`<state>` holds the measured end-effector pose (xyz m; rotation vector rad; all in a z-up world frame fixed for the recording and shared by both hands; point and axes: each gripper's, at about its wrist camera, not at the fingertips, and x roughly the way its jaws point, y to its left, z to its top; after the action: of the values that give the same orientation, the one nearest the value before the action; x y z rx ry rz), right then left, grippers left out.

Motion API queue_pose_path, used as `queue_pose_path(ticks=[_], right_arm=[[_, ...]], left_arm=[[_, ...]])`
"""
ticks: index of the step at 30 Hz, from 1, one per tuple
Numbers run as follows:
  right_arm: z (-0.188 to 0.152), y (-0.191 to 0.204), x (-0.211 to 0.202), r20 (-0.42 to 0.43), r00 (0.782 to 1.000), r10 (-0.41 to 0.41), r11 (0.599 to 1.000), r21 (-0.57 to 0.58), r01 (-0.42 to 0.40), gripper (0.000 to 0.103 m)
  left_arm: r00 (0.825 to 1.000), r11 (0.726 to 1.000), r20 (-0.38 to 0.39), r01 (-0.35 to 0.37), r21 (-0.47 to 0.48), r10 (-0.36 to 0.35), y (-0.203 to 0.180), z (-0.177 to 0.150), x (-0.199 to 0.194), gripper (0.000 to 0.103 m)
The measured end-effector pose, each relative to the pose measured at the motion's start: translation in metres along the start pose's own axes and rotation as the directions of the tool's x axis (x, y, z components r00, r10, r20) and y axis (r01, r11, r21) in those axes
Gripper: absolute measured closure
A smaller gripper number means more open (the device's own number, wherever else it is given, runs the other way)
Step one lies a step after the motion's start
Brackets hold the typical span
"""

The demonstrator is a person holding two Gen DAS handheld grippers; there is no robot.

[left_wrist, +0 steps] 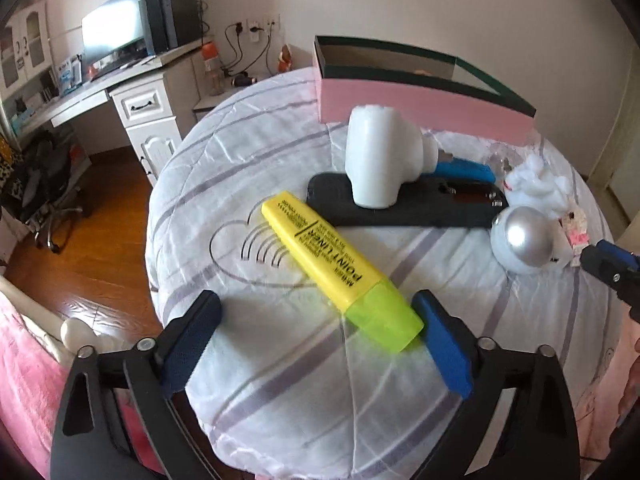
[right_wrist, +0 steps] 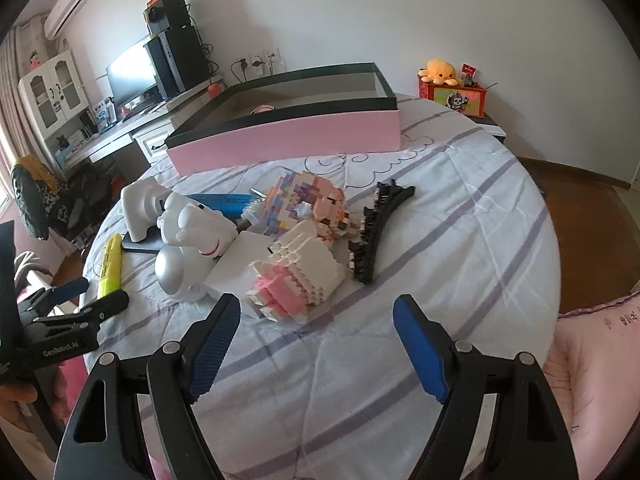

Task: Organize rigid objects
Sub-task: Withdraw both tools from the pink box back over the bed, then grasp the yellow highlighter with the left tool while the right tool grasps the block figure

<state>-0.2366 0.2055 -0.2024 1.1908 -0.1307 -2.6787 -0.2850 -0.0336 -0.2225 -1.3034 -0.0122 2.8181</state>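
A yellow highlighter [left_wrist: 332,256] lies on the striped white cloth [left_wrist: 280,380], its green cap between the fingers of my open left gripper [left_wrist: 316,308] and close to the right-hand blue pad. Behind it a white mallet head [left_wrist: 380,156] rests on a flat black case [left_wrist: 400,212]. In the right wrist view my right gripper [right_wrist: 316,308] stands open and empty just short of a pink and white block model [right_wrist: 296,280]. The pink box [right_wrist: 280,136] with a dark rim stands open at the back. The left gripper [right_wrist: 94,294] shows at the left, at the highlighter [right_wrist: 110,264].
A silver-domed white toy [right_wrist: 176,272], a white figurine [right_wrist: 196,228], a second pastel block model [right_wrist: 308,208] and a black hair clip [right_wrist: 372,232] crowd the cloth's middle. The round surface drops off to wooden floor [left_wrist: 100,240] at the left. A hand [right_wrist: 584,380] shows at the right.
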Motion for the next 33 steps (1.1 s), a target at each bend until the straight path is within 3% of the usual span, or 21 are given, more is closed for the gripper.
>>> queue_pose_path(ticks=[2, 4, 6, 9, 11, 12, 13, 18, 22, 27, 33], right_arm=[[0.002, 0.001, 0.003, 0.004, 1.000, -0.003, 1.000, -0.001, 0.003, 0.023], [0.004, 0.002, 0.004, 0.018, 1.000, -0.009, 1.000, -0.010, 0.010, 0.023], [0.006, 0.000, 0.005, 0.022, 1.000, -0.005, 1.000, -0.001, 0.005, 0.023], [0.008, -0.003, 0.007, 0.026, 0.999, 0.027, 1.000, 0.014, -0.027, 0.024], [0.008, -0.006, 0.008, 0.018, 0.999, 0.048, 0.999, 0.015, -0.048, 0.044], [0.008, -0.006, 0.008, 0.017, 0.998, 0.068, 0.998, 0.019, -0.068, 0.048], [0.007, -0.007, 0.008, 0.015, 0.996, 0.091, 0.996, 0.019, -0.092, 0.055], [0.005, -0.005, 0.003, 0.004, 0.995, 0.097, 0.995, -0.006, -0.097, 0.059], [0.002, -0.008, -0.006, -0.002, 0.995, 0.097, 0.995, -0.019, -0.097, 0.077], [0.004, -0.012, -0.005, 0.001, 0.998, 0.070, 0.998, 0.008, -0.070, 0.076], [0.013, -0.001, 0.010, -0.016, 1.000, -0.022, 0.999, -0.037, 0.022, 0.061]], left_arm=[[1.000, 1.000, 0.008, -0.009, 0.013, 0.009, -0.001, 0.004, 0.002, 0.017], [1.000, 1.000, 0.023, -0.006, 0.029, 0.006, -0.003, 0.006, 0.001, 0.038], [1.000, 0.999, 0.028, 0.012, 0.041, -0.013, -0.005, 0.008, 0.001, 0.052], [0.999, 0.997, 0.033, 0.004, 0.080, -0.007, -0.010, 0.007, -0.001, 0.057], [0.999, 0.995, 0.033, 0.025, 0.097, -0.029, -0.010, 0.005, -0.004, 0.063], [0.998, 0.993, 0.029, 0.057, 0.105, -0.060, -0.011, 0.004, -0.006, 0.071], [0.997, 0.991, 0.026, 0.074, 0.110, -0.078, -0.013, 0.004, -0.007, 0.071], [0.996, 0.982, 0.023, 0.085, 0.167, -0.090, -0.024, -0.003, -0.012, 0.072], [0.994, 0.980, 0.017, 0.106, 0.168, -0.111, -0.022, -0.005, -0.016, 0.071], [0.995, 0.988, 0.017, 0.096, 0.121, -0.098, -0.020, -0.001, -0.010, 0.065], [0.995, 0.992, 0.023, 0.094, 0.078, -0.096, -0.015, 0.004, -0.003, 0.058]])
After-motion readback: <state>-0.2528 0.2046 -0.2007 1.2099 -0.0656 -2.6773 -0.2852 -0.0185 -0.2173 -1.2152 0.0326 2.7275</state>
